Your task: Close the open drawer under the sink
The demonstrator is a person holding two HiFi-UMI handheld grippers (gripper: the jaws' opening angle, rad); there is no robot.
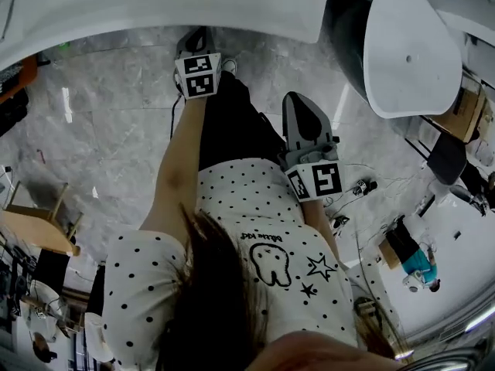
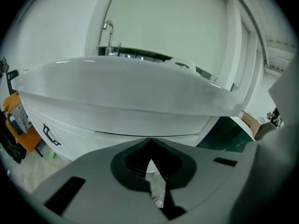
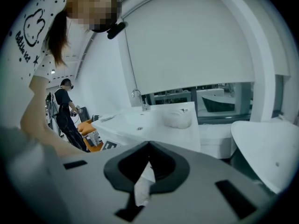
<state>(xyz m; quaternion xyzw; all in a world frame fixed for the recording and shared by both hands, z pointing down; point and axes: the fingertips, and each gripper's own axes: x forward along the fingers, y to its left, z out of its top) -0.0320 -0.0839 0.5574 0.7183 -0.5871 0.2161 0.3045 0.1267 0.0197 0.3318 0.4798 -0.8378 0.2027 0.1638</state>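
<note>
The white sink counter [image 1: 155, 6] runs along the top of the head view, and no drawer shows past its edge there. In the left gripper view the white drawer front [image 2: 140, 124] lies under the counter's rim [image 2: 126, 92], with a thin dark seam beneath it. The faucet [image 2: 108, 34] stands behind. My left gripper [image 1: 199, 35] [image 2: 150, 140] points down at the vanity, its jaws shut on nothing. My right gripper [image 1: 298, 100] [image 3: 149, 144] hangs farther back at my right side, also shut and empty. It looks across the sink top [image 3: 149, 120].
A white oval tub [image 1: 410, 45] stands right of the vanity, its dark green side [image 2: 229, 135] close by. A cabinet with a black handle [image 2: 49, 135] and orange items [image 2: 25, 133] sit left. Cables [image 1: 356, 188] lie on the marble floor. Another person [image 3: 65, 113] stands beyond.
</note>
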